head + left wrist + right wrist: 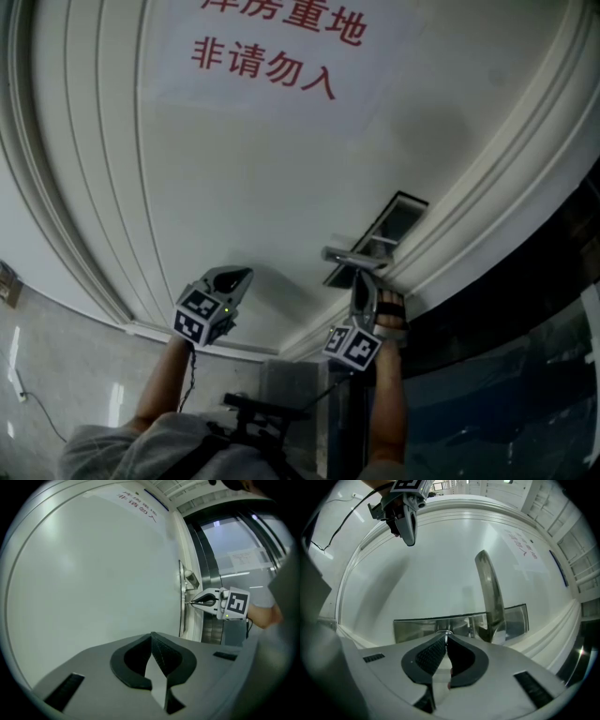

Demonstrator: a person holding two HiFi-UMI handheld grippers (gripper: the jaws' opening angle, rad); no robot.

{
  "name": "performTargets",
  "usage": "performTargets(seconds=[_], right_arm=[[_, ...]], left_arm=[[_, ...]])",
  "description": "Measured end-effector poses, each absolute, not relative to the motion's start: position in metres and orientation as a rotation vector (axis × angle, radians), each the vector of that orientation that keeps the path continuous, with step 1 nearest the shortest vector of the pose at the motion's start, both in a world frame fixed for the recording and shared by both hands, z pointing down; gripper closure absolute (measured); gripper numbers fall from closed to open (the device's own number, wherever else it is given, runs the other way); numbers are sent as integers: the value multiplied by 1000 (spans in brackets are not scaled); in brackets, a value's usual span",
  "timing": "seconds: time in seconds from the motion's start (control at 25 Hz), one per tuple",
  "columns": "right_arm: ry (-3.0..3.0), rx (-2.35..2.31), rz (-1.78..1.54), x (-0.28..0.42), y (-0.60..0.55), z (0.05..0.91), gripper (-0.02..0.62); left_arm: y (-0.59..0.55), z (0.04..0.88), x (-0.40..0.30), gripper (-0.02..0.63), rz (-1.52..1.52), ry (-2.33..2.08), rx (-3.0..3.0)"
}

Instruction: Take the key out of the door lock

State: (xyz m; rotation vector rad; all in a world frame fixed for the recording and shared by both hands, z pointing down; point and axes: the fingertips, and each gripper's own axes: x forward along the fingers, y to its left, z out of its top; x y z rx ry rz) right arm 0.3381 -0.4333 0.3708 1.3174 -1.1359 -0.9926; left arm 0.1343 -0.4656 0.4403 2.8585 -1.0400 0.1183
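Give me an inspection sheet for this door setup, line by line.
Surface: white door, plain panel.
Job's things: key in the lock plate, below the lever handle.
Clutter: nothing seen.
Grippers: right claw shut on the key; left claw shut, empty.
Cables: black cable hanging below the left claw.
Surroundings: red-lettered sign on the door; dark glass beside it.

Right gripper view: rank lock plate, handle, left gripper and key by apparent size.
1. lock plate
2. handle and left gripper: look about alike, so unranked
3. key: only a sliver shows at the jaw tips
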Motion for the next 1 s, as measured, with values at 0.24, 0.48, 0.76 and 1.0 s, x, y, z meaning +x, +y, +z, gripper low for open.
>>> performTargets(seconds=[0.24,0.48,0.76,1.0], right_arm=[[-1127,1315,-991,338,-433,371,571],[-1135,1315,-987,338,-432,371,572],[-1177,1347,-965,337,-432,371,572],[-1227,1388,-944,337,-432,370,573]], left_arm=[[-464,440,132,614,114,-1044,2858],[-464,442,129,614,113,-1047,2850],[-466,443,129,614,105,-1035,2848],[-469,444,127,614,112,-1033,2847]])
